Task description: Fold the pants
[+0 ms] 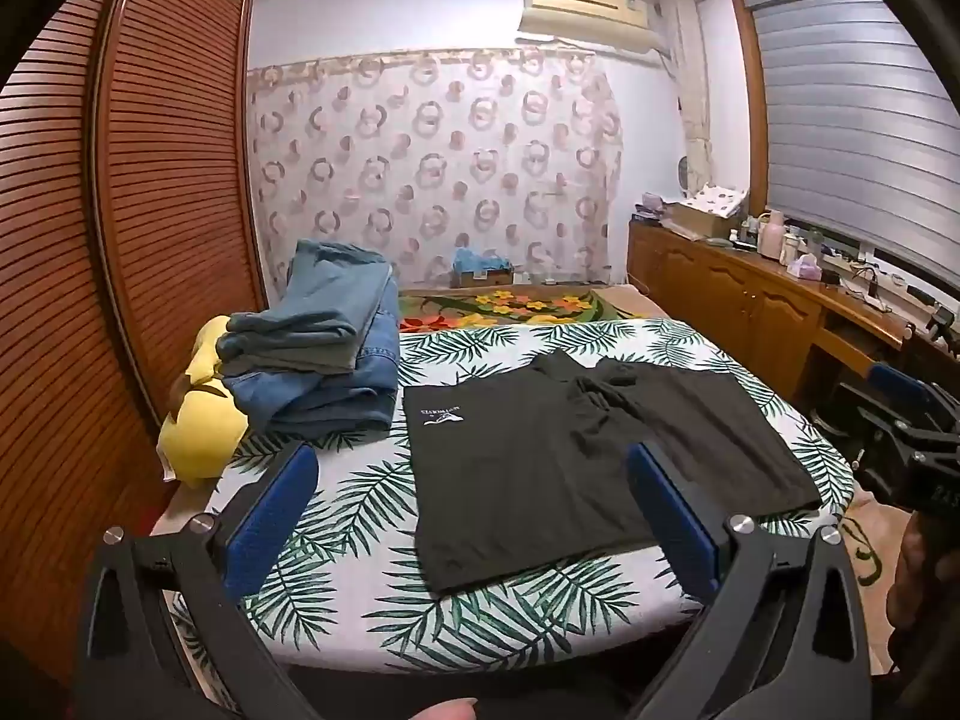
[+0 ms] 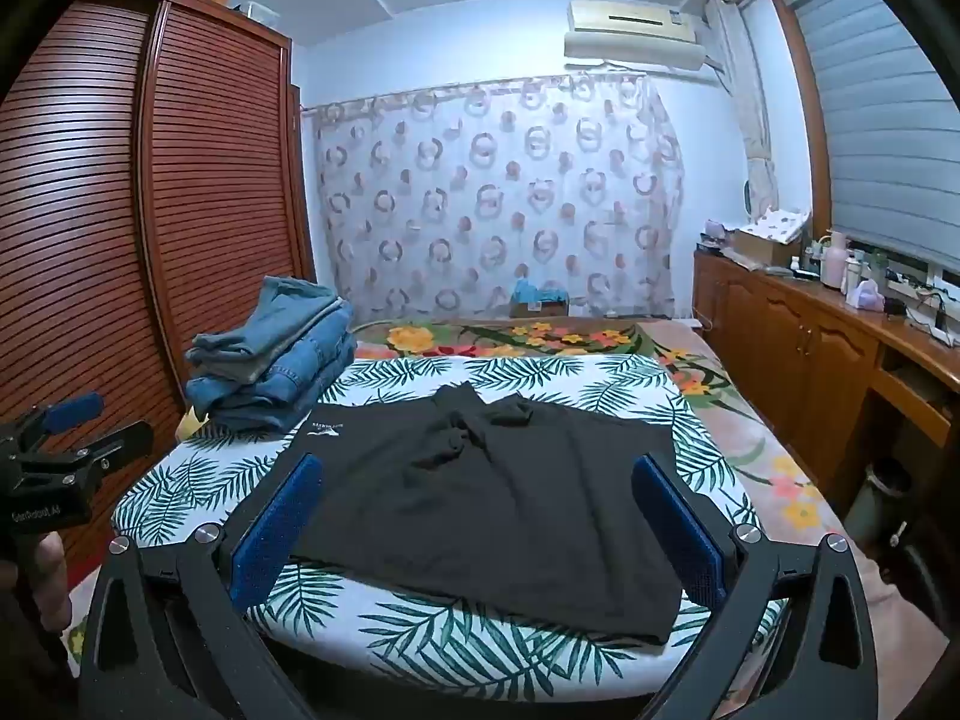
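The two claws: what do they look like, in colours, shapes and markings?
Each claw, left claw and right claw, has a black angular frame with triangular cut-outs, round silver bolts and two flat fingers faced with textured blue pads. Seen from the right wrist view, the left claw body bears small white lettering, too blurred to read. No cables or sleeves show.

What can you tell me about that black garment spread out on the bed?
The black shorts look like soft, matte knit fabric, lying flat and unfolded on the leaf-print sheet. A small white logo sits near one corner by the stacked jeans. The middle at the far edge is rumpled. Neither tool touches it; both are open above the near edge.
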The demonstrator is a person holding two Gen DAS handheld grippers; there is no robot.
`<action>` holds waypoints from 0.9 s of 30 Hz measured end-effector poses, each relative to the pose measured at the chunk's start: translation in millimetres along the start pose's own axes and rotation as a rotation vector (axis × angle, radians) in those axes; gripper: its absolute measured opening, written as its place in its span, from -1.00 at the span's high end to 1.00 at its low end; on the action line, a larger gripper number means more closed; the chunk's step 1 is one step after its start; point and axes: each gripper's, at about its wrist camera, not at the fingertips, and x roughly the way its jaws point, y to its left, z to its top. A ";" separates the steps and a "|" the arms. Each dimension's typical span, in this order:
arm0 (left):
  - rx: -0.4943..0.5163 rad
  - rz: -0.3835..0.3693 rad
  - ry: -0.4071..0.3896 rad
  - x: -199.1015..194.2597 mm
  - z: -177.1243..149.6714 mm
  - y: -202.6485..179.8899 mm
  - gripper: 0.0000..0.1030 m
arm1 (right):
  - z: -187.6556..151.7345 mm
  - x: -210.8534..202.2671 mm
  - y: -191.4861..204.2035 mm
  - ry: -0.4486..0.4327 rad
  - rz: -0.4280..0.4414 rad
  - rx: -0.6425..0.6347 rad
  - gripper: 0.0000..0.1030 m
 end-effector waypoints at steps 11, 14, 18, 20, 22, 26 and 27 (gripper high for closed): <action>-0.008 -0.006 0.005 -2.6 1.9 -0.3 -1.00 | 0.8 -0.2 -0.3 0.009 0.001 -0.007 -0.99; -0.010 -0.013 0.009 -8.1 5.6 -9.2 -1.00 | -0.2 -0.6 -1.4 0.009 0.001 -0.009 -0.99; -0.010 -0.013 0.008 -7.4 6.4 -12.4 -1.00 | -0.6 0.7 -1.0 0.010 0.000 -0.013 -0.99; -0.009 -0.015 0.009 -10.7 7.9 -14.5 -1.00 | -0.4 0.7 -1.1 0.009 -0.001 -0.011 -0.99; -0.011 -0.014 0.005 -11.1 6.9 -13.6 -1.00 | -0.2 2.4 -0.4 0.011 -0.001 -0.011 -0.99; -0.014 -0.016 0.004 -11.5 7.5 -12.9 -1.00 | -0.8 2.4 -1.2 0.009 -0.002 -0.010 -0.99; -0.014 -0.015 0.004 -11.0 7.3 -12.5 -1.00 | -0.8 2.4 -1.3 0.010 0.000 -0.011 -0.99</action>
